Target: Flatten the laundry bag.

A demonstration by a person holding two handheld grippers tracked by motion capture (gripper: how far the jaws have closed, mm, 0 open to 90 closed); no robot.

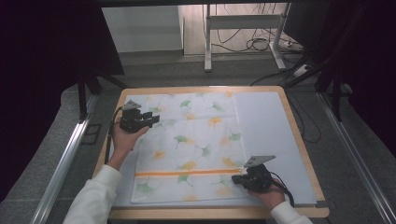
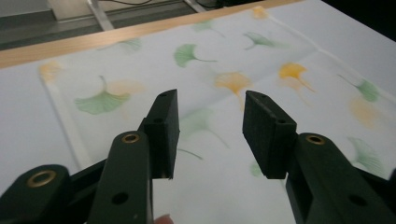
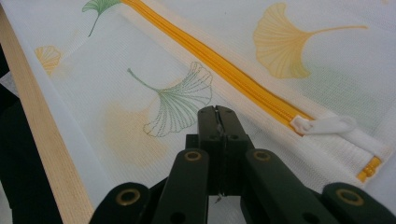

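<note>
Mesh bag (image 1: 189, 147) flat on table (image 1: 289, 116), ginkgo print, orange zipper (image 3: 219, 65) near front edge. Light, limp, thin fabric; best taken at edge or white zipper pull (image 3: 327, 125). Left gripper (image 2: 210, 126) jaws apart above far-left corner. Right gripper (image 3: 217, 112) jaws together beside pull, apparently pinching nothing.

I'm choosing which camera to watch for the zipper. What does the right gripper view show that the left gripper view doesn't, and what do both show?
Right gripper view: the orange zipper running across the bag, its white pull tab near the end, and the right gripper with its jaws shut, just short of that tab.

Left gripper view: the left gripper with its jaws open and nothing between them, above the bag's plain printed part, and the floor past the table's far edge.

Both: the white mesh bag with green and orange leaf prints, lying flat, and the table's wooden edge.
</note>
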